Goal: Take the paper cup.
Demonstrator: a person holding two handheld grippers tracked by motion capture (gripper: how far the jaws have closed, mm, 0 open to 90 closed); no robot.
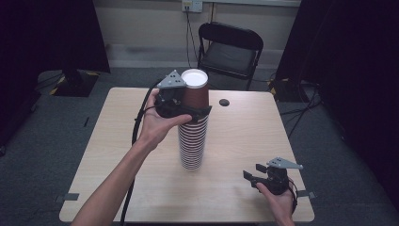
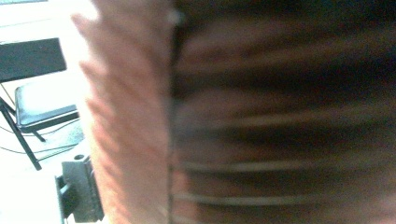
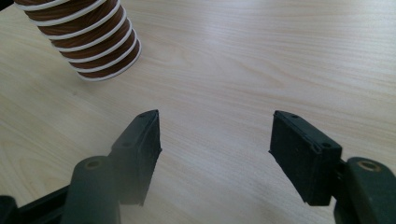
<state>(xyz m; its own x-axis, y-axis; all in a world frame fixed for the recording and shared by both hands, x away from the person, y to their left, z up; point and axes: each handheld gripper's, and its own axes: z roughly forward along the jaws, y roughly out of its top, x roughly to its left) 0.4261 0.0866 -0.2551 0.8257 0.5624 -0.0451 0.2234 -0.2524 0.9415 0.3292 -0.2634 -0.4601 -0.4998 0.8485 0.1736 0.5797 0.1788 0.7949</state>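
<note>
A tall stack of upside-down brown paper cups point(image 1: 192, 141) with white rims stands at the middle of the light wooden table point(image 1: 244, 127). The top cup point(image 1: 195, 92) shows its white base. My left gripper point(image 1: 190, 112) is at the top of the stack, its jaws shut on the top cup's lower part. In the left gripper view the brown cup wall point(image 2: 280, 116) is very close and blurred. My right gripper point(image 1: 254, 174) rests low near the table's front right, open, with bare wood between its jaws point(image 3: 215, 144). The stack's bottom cups point(image 3: 93, 37) lie ahead and to its left.
A black folding chair point(image 1: 228, 47) stands behind the table's far edge, also seen as the chair point(image 2: 42, 109) in the left gripper view. A small dark round cap point(image 1: 224, 102) sits in the tabletop behind the stack. Dark curtains flank both sides.
</note>
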